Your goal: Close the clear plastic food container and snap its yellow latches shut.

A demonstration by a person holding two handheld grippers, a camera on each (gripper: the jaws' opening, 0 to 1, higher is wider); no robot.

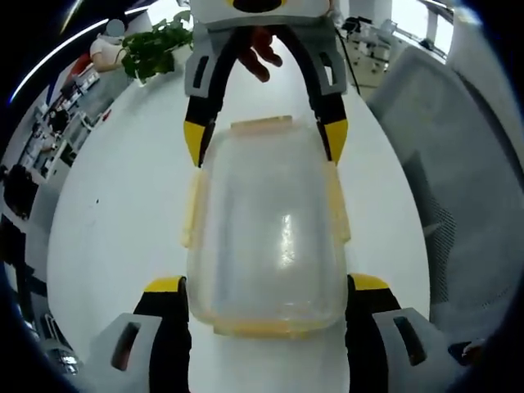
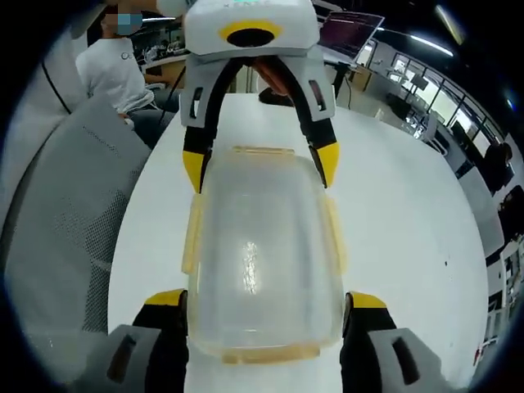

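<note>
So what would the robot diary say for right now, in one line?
container: lid on, on white table | left gripper: open, straddling one end | right gripper: open, straddling opposite end | yellow latches: still sticking out, not snapped

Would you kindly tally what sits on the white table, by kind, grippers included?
Clear plastic food container with yellow latches: 1
Yellow-tipped black grippers: 2, left gripper and right gripper
Green leafy plant: 1
Total: 4

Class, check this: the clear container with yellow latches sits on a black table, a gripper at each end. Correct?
Not quite. The table is white, as the left gripper view shows. The container does sit between the left gripper and right gripper.
</note>
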